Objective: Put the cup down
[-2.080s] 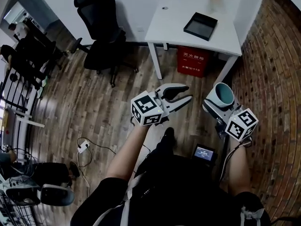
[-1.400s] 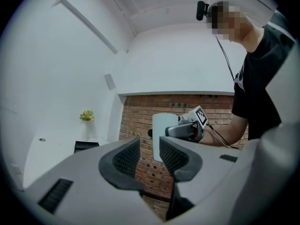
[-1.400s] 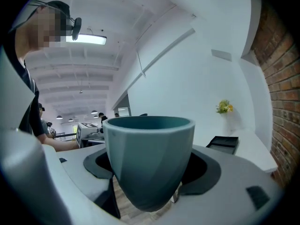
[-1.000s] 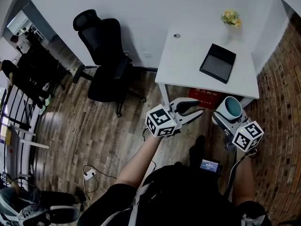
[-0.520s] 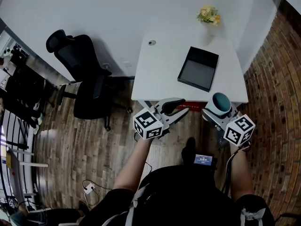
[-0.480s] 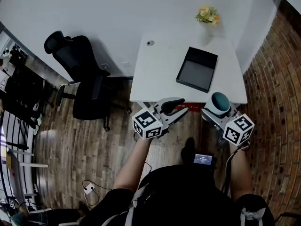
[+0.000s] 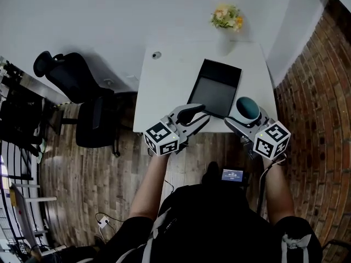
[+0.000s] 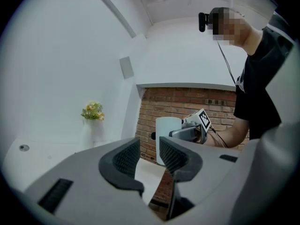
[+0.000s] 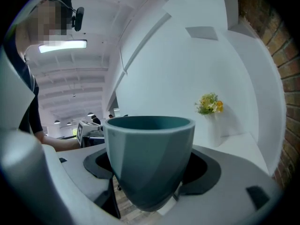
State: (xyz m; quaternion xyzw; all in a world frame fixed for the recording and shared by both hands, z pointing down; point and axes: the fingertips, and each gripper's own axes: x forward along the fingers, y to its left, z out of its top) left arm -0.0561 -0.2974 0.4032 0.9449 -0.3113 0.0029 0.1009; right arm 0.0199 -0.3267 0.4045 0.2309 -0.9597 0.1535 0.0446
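Since half a second ago you have closed on the table (image 7: pixel 164 84); both grippers, then short of its front edge, now overlap that edge in the head view.

Right gripper (image 7: pixel 245 117): clamped on the teal cup (image 7: pixel 248 107), jaws on opposite sides of its lower wall; cup upright, mouth up, which suits a straight set-down. In the head view it sits over the front right corner of the table, just beside the right edge of the black tray (image 7: pixel 214 89).

Left gripper (image 7: pixel 193 115): jaws a narrow gap apart, nothing between them, confirmed in the left gripper view (image 8: pixel 149 156); it hangs over the front edge at the near side of the tray, idle, probably kept clear of the carrying side.

Vase of flowers (image 7: pixel 225 18) stands at the back edge, well apart from the cup.

Hard to read:
- height of the cup above the surface; no view gives it;
- cup base (image 9: pixel 149 158), hidden behind the jaw body in the right gripper view;
- floorboards show low between those jaws, so the base may yet be short of the front edge; a judgement only;
- near edge of the tray, covered by the left gripper;
- surface under the cup, covered by cup and gripper.
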